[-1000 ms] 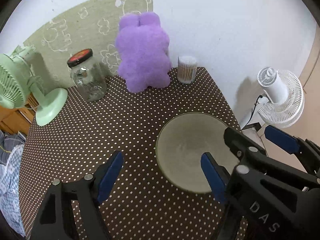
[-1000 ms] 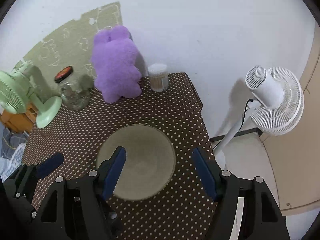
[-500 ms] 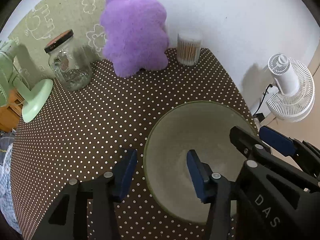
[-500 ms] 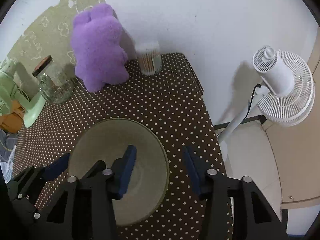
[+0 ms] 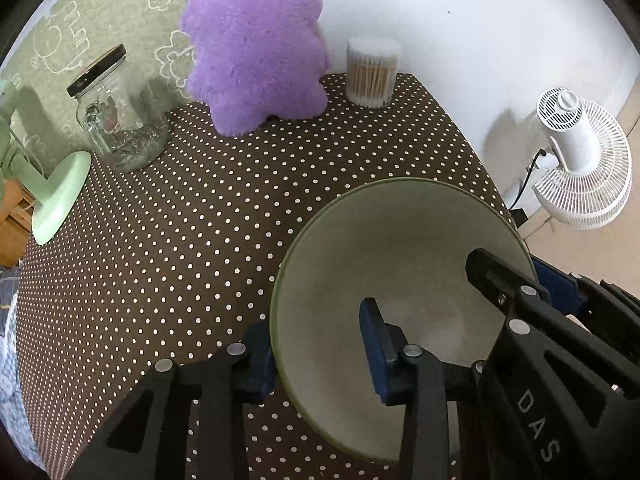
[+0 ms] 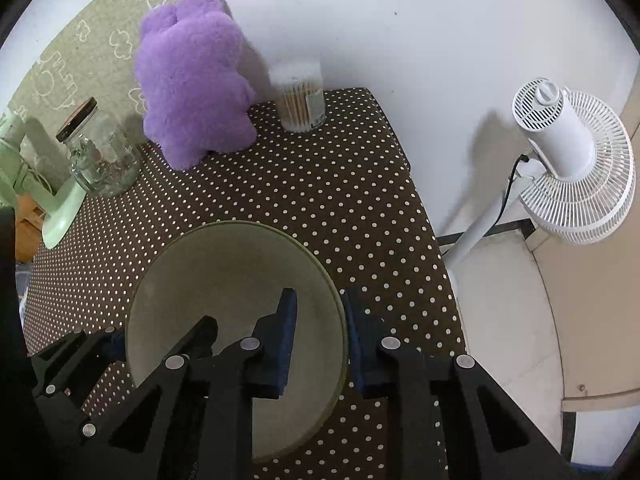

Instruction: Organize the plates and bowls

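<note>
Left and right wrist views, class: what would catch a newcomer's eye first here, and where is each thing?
First, the wide pale green ceramic bowl at the near right of the brown polka-dot tablecloth, with the left gripper and right gripper each straddling its rim on opposite sides. Next, the fluffy purple plush toy standing against the back wall, between a black-lidded glass jar and a clear tub of cotton swabs.

The green fan point(image 5: 48, 184) is cut off at the left edge, and the jar's point(image 5: 116, 120) contents are too blurred to tell.
</note>
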Demonstrator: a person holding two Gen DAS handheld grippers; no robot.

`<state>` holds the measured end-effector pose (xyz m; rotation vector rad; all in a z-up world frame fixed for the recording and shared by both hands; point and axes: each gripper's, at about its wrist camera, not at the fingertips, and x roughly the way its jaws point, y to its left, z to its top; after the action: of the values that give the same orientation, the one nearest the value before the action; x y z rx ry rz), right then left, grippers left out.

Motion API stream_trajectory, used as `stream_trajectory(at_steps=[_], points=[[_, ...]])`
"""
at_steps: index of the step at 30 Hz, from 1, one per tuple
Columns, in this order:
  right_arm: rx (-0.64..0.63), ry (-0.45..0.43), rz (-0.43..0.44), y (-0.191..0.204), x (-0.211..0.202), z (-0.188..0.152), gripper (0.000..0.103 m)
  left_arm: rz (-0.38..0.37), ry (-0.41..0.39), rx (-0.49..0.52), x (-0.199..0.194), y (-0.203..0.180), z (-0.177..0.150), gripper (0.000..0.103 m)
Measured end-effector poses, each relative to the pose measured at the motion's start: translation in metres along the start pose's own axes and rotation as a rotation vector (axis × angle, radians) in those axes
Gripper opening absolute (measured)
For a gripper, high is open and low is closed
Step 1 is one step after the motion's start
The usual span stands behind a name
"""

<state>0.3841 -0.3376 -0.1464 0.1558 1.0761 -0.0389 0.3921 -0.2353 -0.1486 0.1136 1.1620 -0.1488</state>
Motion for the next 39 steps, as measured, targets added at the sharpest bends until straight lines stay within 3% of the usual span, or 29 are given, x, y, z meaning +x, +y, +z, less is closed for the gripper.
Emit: stream_trajectory(at_steps=[24,39], points=[[-0.036,0.071,0.048,0.048,-0.022,-0.036,0.027,0.058,0.017,-0.04,-0.04,0.048,-0.046,0.037],[-0.073,0.01,0.057,0.076,-0.074,-0.046,0.027,0.057,-0.059,-0.067,-0.1,0.072,-0.061,0.037]])
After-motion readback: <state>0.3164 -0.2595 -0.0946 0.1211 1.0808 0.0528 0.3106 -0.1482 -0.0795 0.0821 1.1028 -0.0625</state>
